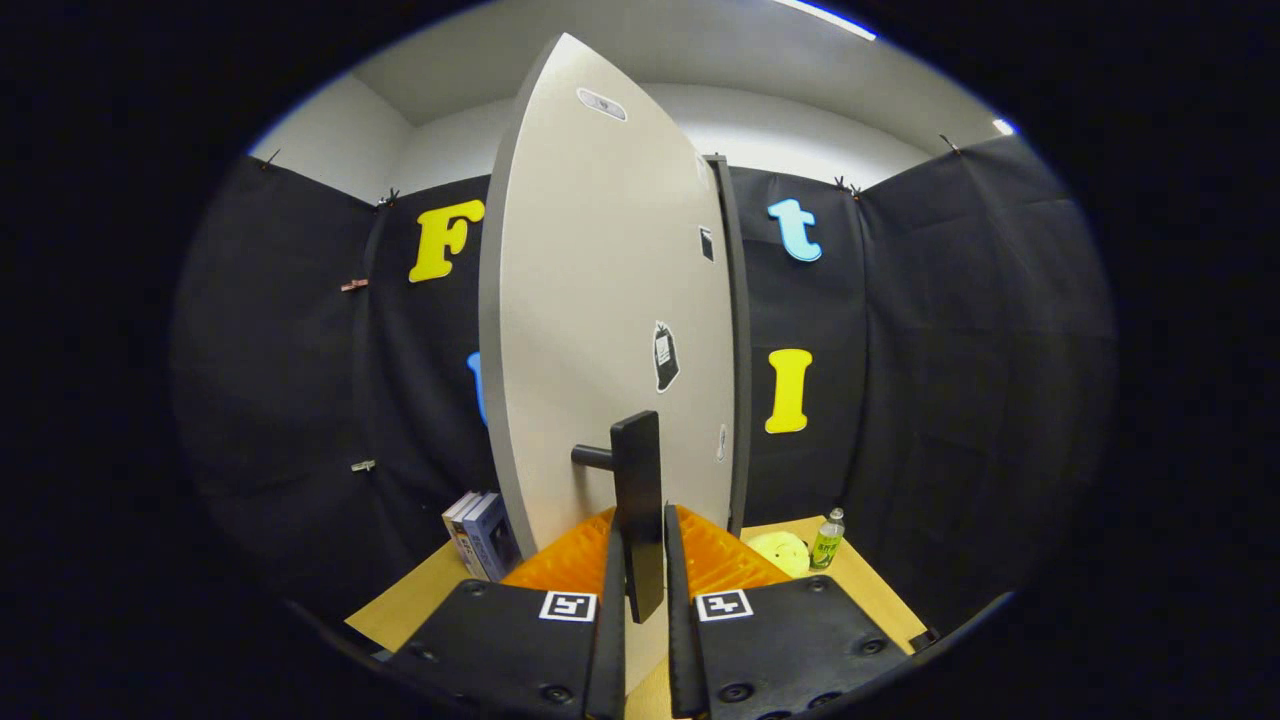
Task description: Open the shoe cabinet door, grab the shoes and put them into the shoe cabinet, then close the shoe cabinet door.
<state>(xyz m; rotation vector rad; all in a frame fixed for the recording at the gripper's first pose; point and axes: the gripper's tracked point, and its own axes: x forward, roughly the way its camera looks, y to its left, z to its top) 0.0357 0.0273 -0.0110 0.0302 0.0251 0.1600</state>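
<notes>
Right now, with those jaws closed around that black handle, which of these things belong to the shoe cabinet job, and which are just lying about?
Part of the job:
- cabinet door, pale grey, swung partly open
- black handle, gripped between the jaws
- gripper, both fingers pressing on the handle

Just lying about:
- books left of the door
- green bottle on the right
- pale yellow round thing beside the bottle

Black cloth booth wall on three sides, white room wall and ceiling above, bright ceiling light strip. Light wooden tabletop below.
</notes>
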